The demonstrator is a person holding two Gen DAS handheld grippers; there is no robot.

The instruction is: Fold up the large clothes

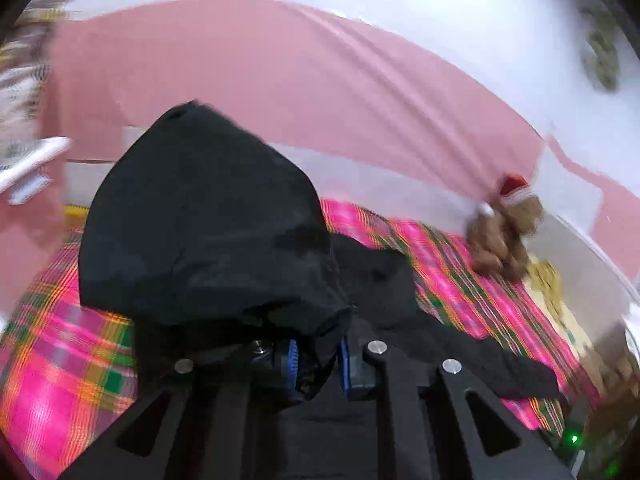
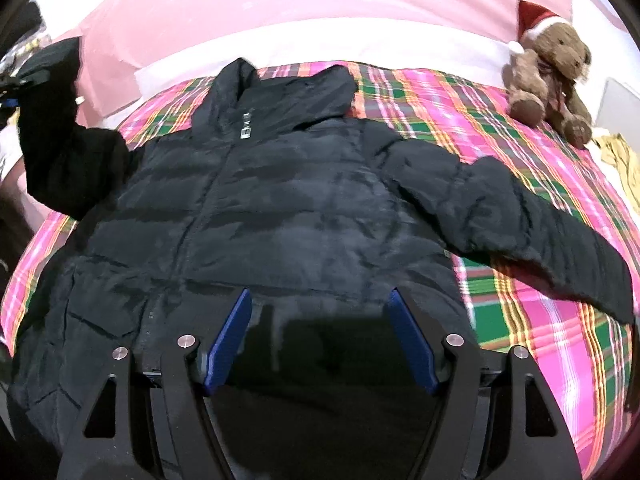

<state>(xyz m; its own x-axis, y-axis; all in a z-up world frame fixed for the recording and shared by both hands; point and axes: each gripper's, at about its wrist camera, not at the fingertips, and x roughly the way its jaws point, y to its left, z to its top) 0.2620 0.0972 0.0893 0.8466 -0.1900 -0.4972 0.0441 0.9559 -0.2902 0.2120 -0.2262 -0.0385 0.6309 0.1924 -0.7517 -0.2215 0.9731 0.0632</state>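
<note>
A black puffer jacket (image 2: pixel 280 200) lies front up on the plaid bedspread (image 2: pixel 540 320), collar toward the far side. Its right sleeve (image 2: pixel 540 232) stretches flat to the right. The other sleeve (image 2: pixel 60 148) is lifted off the bed at the far left, where my left gripper (image 2: pixel 24 80) holds its end. In the left wrist view the left gripper (image 1: pixel 319 364) is shut on that sleeve (image 1: pixel 208 220), which bulges up over the blue pads (image 1: pixel 294 362). My right gripper (image 2: pixel 320 294) hovers open over the jacket's lower front, nothing between its fingers.
A brown teddy bear (image 2: pixel 552 76) in a red Santa hat sits at the bed's far right corner, blurred in the left wrist view (image 1: pixel 504 232). A yellow cloth (image 2: pixel 616 160) lies at the right edge. A pink wall (image 2: pixel 280 0) runs behind the bed.
</note>
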